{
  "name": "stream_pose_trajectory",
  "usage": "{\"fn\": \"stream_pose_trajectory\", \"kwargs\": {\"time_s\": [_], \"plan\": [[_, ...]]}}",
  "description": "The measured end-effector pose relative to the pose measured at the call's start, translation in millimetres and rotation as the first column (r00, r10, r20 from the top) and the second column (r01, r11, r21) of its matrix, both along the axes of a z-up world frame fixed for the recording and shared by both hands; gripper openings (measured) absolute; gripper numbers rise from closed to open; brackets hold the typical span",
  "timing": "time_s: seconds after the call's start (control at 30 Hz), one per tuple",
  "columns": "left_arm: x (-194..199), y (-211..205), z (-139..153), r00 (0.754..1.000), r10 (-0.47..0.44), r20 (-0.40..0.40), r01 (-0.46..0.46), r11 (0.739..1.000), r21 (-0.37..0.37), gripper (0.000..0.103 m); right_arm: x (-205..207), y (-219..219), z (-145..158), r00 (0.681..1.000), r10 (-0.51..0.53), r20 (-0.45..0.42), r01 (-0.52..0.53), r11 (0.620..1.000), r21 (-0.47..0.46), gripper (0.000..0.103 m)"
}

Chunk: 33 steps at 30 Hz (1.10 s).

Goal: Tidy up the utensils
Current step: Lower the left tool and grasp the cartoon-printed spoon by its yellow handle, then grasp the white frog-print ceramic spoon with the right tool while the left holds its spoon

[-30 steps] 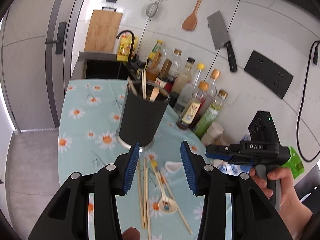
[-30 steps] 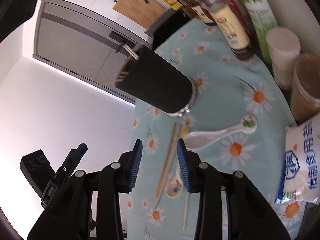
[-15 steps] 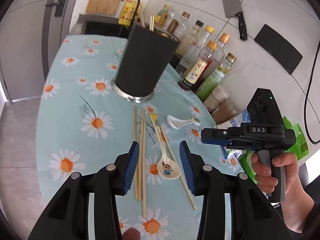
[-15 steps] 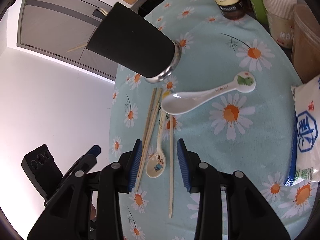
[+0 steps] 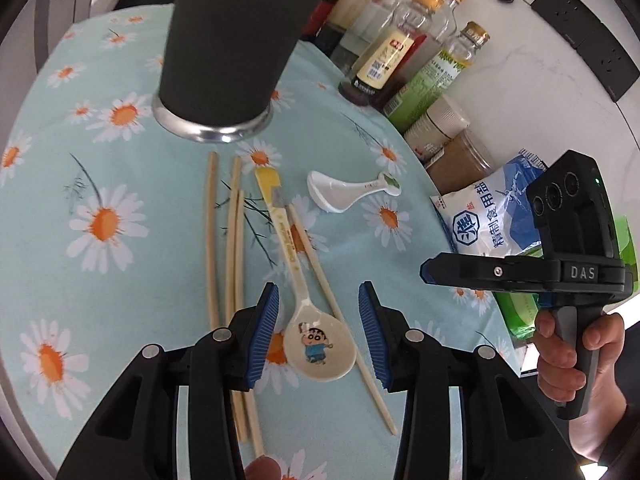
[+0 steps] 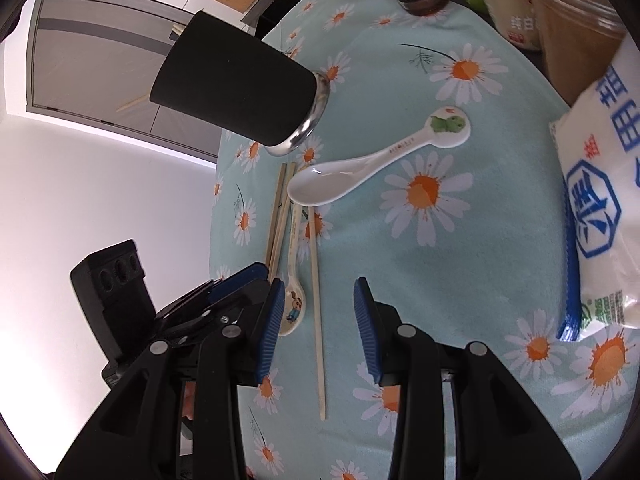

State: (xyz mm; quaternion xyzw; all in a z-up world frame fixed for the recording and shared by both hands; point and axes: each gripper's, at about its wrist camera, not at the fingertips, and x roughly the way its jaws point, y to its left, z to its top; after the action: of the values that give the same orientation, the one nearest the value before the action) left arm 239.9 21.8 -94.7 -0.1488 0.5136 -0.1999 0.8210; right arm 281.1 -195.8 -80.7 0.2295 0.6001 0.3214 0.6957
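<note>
1. Left claw gapes wide, empty, straddling the cartoon spoon lying flat on the bench.
2. Right claw is wide too, empty, over a loose chopstick.
3. Pickup step, I'd say: next, lower and close, then carry to the black holder.

Two spoons (four chopsticks)
</note>
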Motion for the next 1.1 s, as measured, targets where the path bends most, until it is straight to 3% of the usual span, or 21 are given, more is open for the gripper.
{"fn": "stream_pose_trajectory", "kwargs": {"time_s": [0.23, 0.3, 0.67, 0.83, 1.0, 1.1], "plan": [[20.8, -6.5, -14.8, 0.997, -0.016, -0.074, 0.017, 1.0, 0.004, 0.038, -0.9, -6.2, -7.2, 1.0, -0.021, -0.019, 0.022, 0.999, 0.033, 0.037], [27.3, -5.2, -18.1, 0.995, -0.022, -0.101, 0.019, 0.999, -0.029, 0.032, -0.4, -7.4, -7.0, 0.999, -0.026, -0.022, 0.026, 0.999, 0.041, 0.037], [49.8, 11.3, -28.8, 0.976, -0.082, -0.204, 0.04, 0.978, -0.206, 0.028, 7.6, -4.1, -2.7, 1.0, -0.011, -0.02, 0.011, 0.999, 0.047, 0.037], [57.7, 18.1, -36.3, 0.964, -0.108, -0.244, 0.033, 0.955, -0.294, 0.027, 8.1, 7.3, -6.2, 0.999, 0.005, -0.035, -0.003, 0.998, 0.065, 0.037], [56.5, 18.0, -36.4, 0.969, -0.105, -0.224, 0.051, 0.97, -0.236, 0.009, 10.2, 8.5, -7.9, 0.999, -0.001, -0.045, 0.004, 0.998, 0.059, 0.037], [55.9, 19.2, -35.6, 0.971, -0.107, -0.212, 0.056, 0.971, -0.234, 0.008, 10.6, 6.2, -8.0, 0.999, -0.008, -0.045, 0.01, 0.998, 0.054, 0.037]]}}
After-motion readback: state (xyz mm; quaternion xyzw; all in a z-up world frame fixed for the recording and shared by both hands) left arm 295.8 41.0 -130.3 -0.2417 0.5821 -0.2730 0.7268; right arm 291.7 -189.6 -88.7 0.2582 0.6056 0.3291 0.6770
